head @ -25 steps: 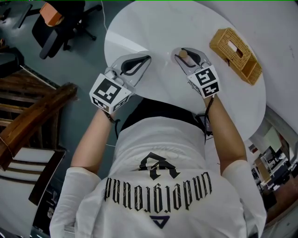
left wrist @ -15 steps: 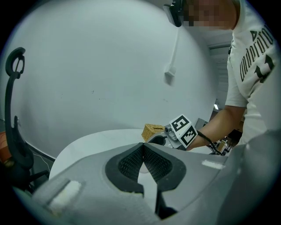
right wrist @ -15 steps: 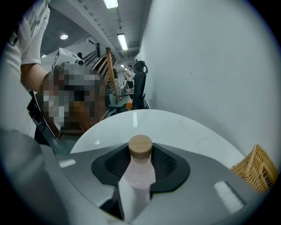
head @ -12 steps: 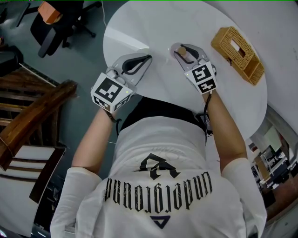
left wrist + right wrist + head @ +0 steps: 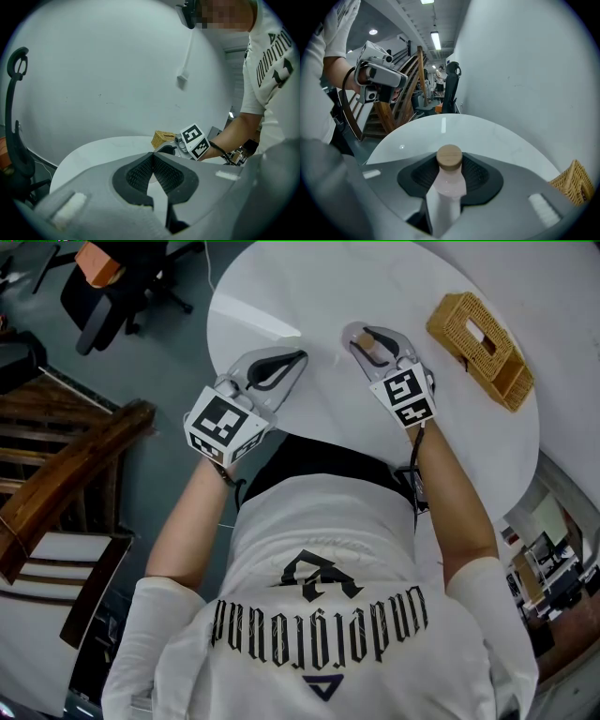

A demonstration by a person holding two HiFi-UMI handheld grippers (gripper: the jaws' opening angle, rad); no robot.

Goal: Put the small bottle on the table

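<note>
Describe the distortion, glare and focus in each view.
Head view: sharp, evenly lit. Left gripper view: fisheye, black corners, shut left tongs looming large. Right gripper view: same fisheye; a glare streak on the table; the small bottle fills the foreground.

An office: swivel chair [image 5: 94,301], round table [image 5: 309,287], staircase [image 5: 75,470].

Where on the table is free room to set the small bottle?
The table is bare from the right tool, which grips the small bottle, to the far rim. Only the right edge is crowded, by the wicker basket.
</note>
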